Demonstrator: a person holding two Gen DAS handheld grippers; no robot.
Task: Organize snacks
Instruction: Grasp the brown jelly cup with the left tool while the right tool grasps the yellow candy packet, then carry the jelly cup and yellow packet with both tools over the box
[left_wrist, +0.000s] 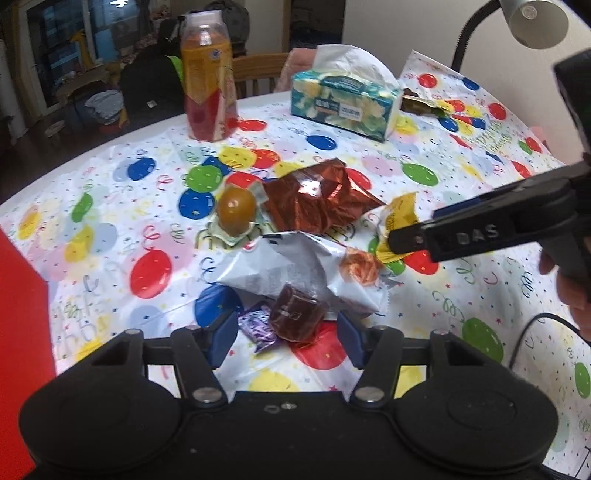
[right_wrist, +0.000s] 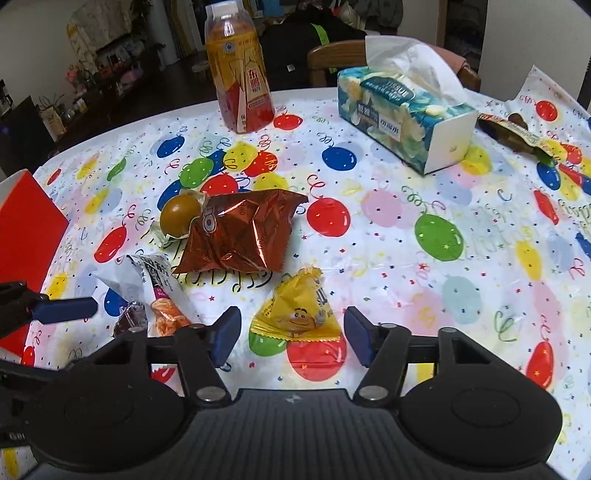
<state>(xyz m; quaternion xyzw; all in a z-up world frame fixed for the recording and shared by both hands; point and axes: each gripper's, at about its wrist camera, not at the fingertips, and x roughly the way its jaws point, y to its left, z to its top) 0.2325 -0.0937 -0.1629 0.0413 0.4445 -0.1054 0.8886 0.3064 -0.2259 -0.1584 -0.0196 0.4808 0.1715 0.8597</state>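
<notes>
Reaching for pickups, both at approach stage. Left gripper (left_wrist: 286, 332) spread wide, empty, flanking the brown candy (left_wrist: 297, 317) on the near tablecloth (left_wrist: 461, 280), purple wrapper (left_wrist: 258, 326) just beside. Right gripper (right_wrist: 290, 338) also released, straddling the yellow packet (right_wrist: 295, 314). Next, probably: lower, clamp, carry left toward the red box (right_wrist: 26, 229).

A yellow candy packet (right_wrist: 295, 314) lies flat at lower centre. Above it sits a crumpled brown foil bag (right_wrist: 236, 232), touching a round brown ball in clear wrap (right_wrist: 179, 216). At lower left, a white snack bag (right_wrist: 155, 291) overlaps a dark wrapped cube (left_wrist: 295, 317) beside a purple sweet (left_wrist: 258, 326).
</notes>
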